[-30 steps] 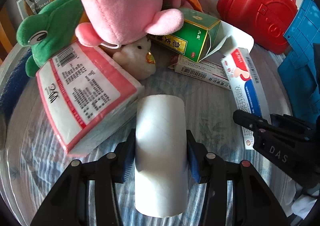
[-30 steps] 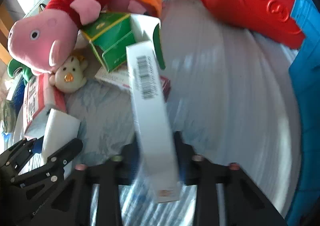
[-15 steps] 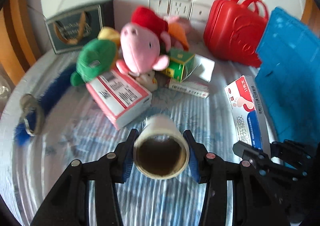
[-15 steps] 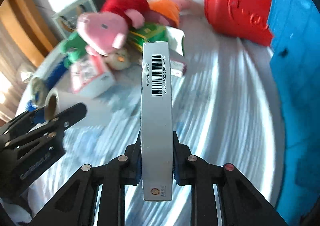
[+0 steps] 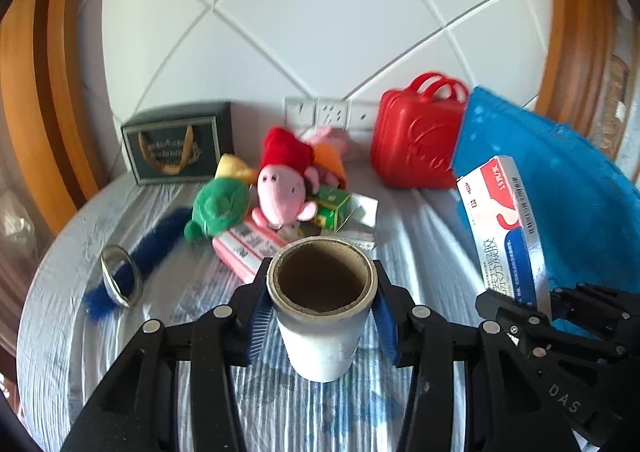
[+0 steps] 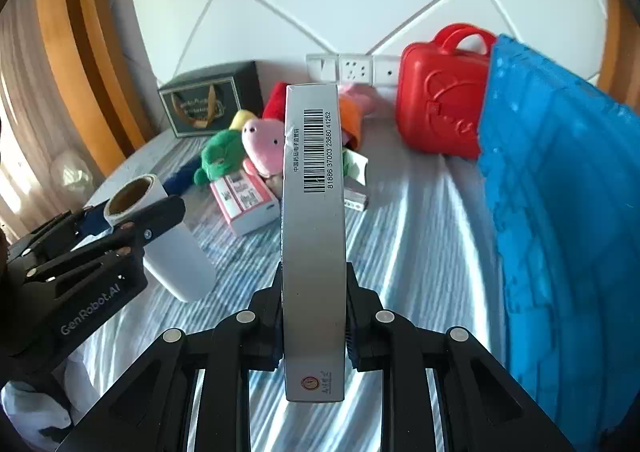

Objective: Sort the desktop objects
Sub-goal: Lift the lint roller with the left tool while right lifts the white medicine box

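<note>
Right now your left gripper [image 5: 322, 318] is clamped on the white roll [image 5: 322, 312], its blue pads pressed against both sides just below the open cardboard core, which faces up toward the camera. Your right gripper [image 6: 314, 326] is squeezed tight on the long silver box [image 6: 314, 236], held edge-on with the barcode face up and its far end pointing at the back wall. Both things hang clear above the striped cloth of the table [image 6: 420, 220].

You have open cloth straight under both grippers and across the near half of the table. Your clutter sits toward the back: the green frog plush [image 5: 220, 206], the pink pig plush [image 5: 280, 196], the green carton [image 5: 332, 208] and the pink-and-white pack [image 5: 244, 248] are bunched together, touching one another. To your left the blue furry strip [image 5: 148, 252] with its metal ring [image 5: 120, 276] lies close to the table's rounded left edge. The dark gift box [image 5: 178, 144] stands against the wall at the back left.

On your right the blue plastic board [image 6: 560, 212] leans in and closes off that whole side; the red case [image 6: 440, 104] stands behind it, touching its far corner. The two grippers are near each other, side by side, not touching.
</note>
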`<state>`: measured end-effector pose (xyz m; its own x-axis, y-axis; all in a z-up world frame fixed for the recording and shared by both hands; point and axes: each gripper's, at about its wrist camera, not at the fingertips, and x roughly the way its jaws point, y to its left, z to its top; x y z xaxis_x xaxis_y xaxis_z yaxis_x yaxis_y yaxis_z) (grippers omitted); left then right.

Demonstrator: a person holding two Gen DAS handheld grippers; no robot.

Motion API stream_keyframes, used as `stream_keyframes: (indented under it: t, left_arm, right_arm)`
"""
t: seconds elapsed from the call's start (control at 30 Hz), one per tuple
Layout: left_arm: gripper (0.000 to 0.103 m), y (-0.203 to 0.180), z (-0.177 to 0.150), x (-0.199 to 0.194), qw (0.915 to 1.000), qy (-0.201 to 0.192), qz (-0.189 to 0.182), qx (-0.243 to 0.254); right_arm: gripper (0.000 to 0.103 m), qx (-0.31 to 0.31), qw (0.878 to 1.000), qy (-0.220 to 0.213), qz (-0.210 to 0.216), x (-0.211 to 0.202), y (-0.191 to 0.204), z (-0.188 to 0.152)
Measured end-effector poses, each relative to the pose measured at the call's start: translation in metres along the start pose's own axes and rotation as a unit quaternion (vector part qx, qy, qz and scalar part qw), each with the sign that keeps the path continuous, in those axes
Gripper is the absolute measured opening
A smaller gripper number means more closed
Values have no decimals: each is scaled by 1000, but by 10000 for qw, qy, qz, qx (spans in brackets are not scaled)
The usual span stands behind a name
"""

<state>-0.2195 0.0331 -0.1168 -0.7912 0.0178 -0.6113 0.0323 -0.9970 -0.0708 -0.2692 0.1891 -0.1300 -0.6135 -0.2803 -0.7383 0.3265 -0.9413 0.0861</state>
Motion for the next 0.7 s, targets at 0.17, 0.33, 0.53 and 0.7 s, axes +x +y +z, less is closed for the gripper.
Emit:
stream_keyframes:
  t: [0.17, 0.33, 0.53, 0.7]
  left_arm:
    - [45, -10, 3, -33, 9990, -276, -267, 235]
    - [45, -30, 8, -57, 9964, -563, -536, 352]
    - [45, -81, 19, -86, 9918, -891, -710, 582]
    - [45, -152, 35, -114, 9850, -1335, -826, 721]
  right_arm:
    - [23, 130, 9991, -278, -279, -38, 5, -7]
    - [23, 213, 9955, -602, -702, -83, 5, -12]
    - [23, 360, 9880, -1148, -967, -142, -24, -19]
    - [23, 576, 9790, -1584, -1148, -189, -79, -27]
